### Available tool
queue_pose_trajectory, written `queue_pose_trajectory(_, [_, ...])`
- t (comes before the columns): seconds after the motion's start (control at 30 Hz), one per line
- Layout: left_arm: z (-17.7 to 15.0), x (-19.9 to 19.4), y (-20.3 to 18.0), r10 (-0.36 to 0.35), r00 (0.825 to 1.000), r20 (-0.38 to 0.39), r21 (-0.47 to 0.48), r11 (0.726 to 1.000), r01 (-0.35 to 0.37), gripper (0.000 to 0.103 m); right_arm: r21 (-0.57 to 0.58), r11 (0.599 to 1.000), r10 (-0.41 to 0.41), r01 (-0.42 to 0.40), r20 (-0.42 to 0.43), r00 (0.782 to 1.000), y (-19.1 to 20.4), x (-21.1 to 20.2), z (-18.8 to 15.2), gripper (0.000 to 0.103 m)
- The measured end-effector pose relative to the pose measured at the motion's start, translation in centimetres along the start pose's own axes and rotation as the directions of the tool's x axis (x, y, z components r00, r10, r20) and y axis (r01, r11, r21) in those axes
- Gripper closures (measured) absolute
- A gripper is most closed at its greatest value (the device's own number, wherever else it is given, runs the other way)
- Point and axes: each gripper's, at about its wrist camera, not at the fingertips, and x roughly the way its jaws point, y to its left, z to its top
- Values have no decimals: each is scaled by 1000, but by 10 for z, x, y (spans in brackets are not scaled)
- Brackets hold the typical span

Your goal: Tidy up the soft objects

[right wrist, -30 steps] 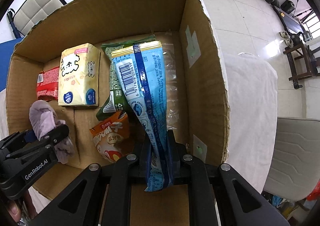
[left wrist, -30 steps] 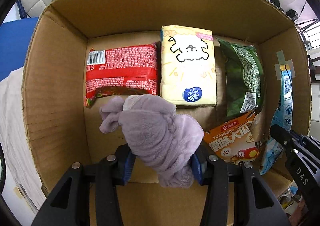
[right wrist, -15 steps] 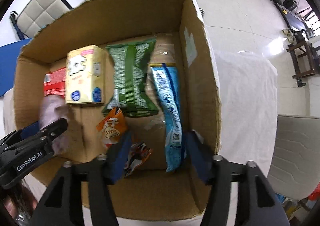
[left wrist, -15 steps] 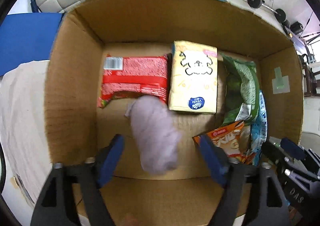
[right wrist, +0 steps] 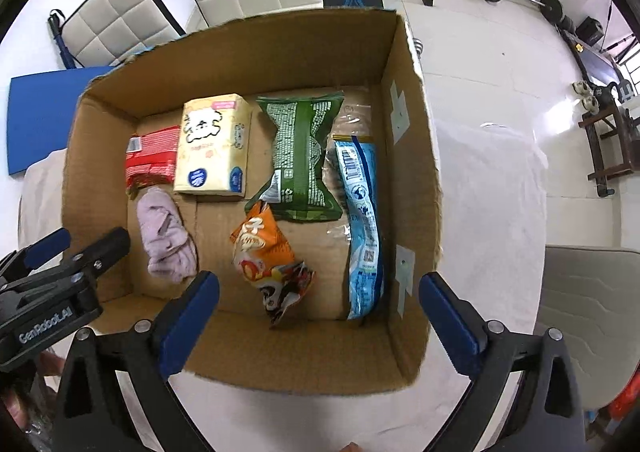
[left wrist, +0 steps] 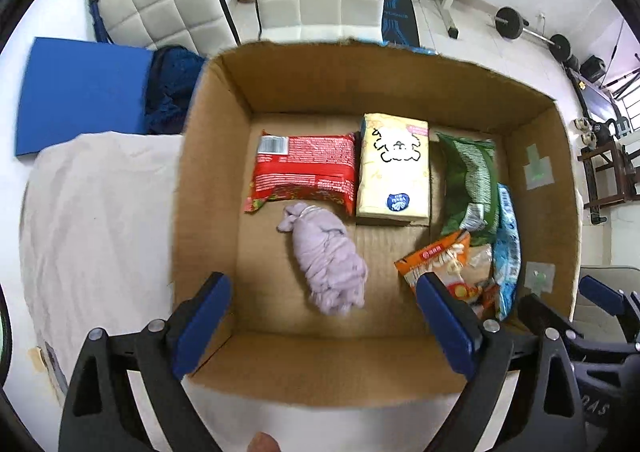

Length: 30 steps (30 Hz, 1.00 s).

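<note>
"GenRobot.AI" is printed in white on the side of the left hand-held gripper [right wrist: 66,276], seen in the right wrist view. In the left wrist view, the letters "DAS" are partly made out on the right hand-held gripper [left wrist: 572,304]. A barcode is shown on the red packet [left wrist: 306,170] and another on the blue packet [right wrist: 362,220], whose small print is not legible. Chinese characters on the orange snack bag [right wrist: 266,252] are too distorted to be read. The round blue logo on the yellow tissue pack [right wrist: 214,146] is too small to be read.

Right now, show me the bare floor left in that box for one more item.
Bare cardboard box floor lies between the purple cloth and orange snack bag, below the yellow tissue pack. The right side is crowded: green bag and blue packet overlap.
</note>
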Motion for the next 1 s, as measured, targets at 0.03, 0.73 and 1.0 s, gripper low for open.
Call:
queue_pose_trajectory(0.03, [-8, -10, 1, 9, 1000, 28, 1, 1000, -9, 8, 1, 1000, 1, -1, 12, 1000, -2, -6, -4, 1])
queue_pose_trajectory(0.73, [-150, -224, -1, -13, 940, 341, -11, 1000, 18, 8, -1, 997, 67, -72, 406, 911, -8, -231, -175, 1])
queue_pose_trajectory(1.0, [-186, -265, 0, 8, 925, 381, -6, 1000, -6, 8, -34, 995, 100, -95, 442, 891, -7, -284, -229, 1])
